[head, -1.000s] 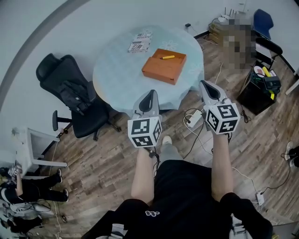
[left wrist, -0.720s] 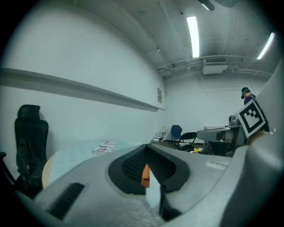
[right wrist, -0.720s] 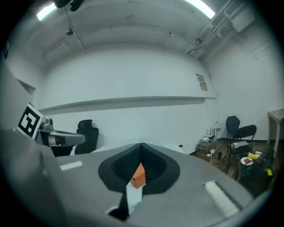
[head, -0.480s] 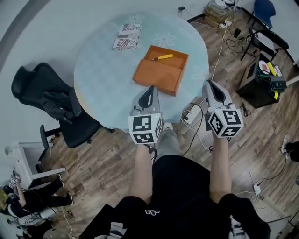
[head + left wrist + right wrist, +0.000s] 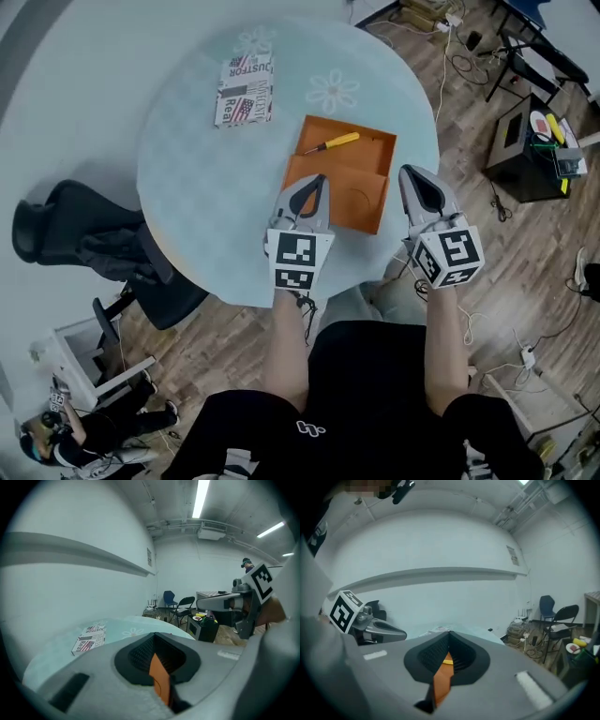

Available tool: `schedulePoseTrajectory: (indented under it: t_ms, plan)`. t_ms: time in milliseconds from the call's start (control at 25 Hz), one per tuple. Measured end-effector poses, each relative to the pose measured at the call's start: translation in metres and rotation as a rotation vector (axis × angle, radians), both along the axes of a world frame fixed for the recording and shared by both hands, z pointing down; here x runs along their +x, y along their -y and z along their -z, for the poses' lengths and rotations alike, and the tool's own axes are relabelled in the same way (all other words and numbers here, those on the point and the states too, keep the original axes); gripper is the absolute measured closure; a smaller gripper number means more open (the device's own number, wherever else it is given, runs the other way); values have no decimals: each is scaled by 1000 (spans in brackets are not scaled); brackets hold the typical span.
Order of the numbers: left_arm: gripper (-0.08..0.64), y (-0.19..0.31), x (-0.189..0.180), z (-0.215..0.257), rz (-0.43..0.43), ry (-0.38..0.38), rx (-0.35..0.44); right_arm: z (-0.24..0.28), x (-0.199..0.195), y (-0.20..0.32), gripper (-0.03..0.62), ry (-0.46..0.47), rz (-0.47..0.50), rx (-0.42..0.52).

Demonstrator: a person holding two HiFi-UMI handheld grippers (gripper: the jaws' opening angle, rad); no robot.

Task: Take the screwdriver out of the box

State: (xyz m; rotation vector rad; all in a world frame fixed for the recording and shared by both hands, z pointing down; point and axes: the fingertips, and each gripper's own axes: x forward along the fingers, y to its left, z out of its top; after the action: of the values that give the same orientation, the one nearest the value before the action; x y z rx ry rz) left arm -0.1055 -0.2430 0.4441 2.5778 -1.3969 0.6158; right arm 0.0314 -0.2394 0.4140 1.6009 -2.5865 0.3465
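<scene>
An open orange box [image 5: 343, 173] sits on the round pale-blue table [image 5: 187, 187], near its front edge. The yellow-handled screwdriver [image 5: 330, 142] lies inside along the far wall. My left gripper [image 5: 315, 180] is shut and empty, its tip over the box's near left corner. My right gripper [image 5: 410, 172] also looks shut and empty, just right of the box over the table's edge. In the left gripper view the closed jaws [image 5: 154, 634] leave a slit showing the orange box [image 5: 159, 674]. The right gripper view shows its jaws [image 5: 449, 633] together, with the box [image 5: 440, 679] and a bit of the screwdriver [image 5: 447, 662] behind.
A small box printed like a newspaper [image 5: 246, 89] lies on the table's far left. A black office chair [image 5: 89, 244] stands left of the table. A black cart [image 5: 536, 150] with coloured items, folding chairs and floor cables are at the right.
The person has stepped up to the table. Both grippers have travelled forward from over the floor to the box, staying shut. The box and screwdriver have not moved on the table.
</scene>
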Motion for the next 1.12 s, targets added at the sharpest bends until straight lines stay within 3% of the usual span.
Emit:
schedulePoseTrajectory:
  t_ms: [120, 240, 480, 560, 720, 960, 1120]
  plan:
    - [557, 18, 7, -6, -19, -17, -5, 6, 35, 18, 583, -5, -115, 39]
    - [557, 28, 10, -13, -25, -5, -17, 5, 49, 32, 583, 7, -153, 42]
    - [557, 51, 16, 2, -35, 5, -6, 27, 29, 47, 583, 22, -67, 87]
    - [556, 59, 17, -10, -51, 78, -13, 25, 33, 47, 583, 26, -68, 81]
    - [554, 86, 14, -59, -124, 342, -64, 14, 59, 47, 583, 36, -130, 53]
    - [492, 105, 39, -118, -398, 588, -182, 16, 86, 44, 583, 32, -180, 56]
    - [434, 114, 41, -160, -497, 716, -283, 14, 108, 38, 583, 29, -217, 52]
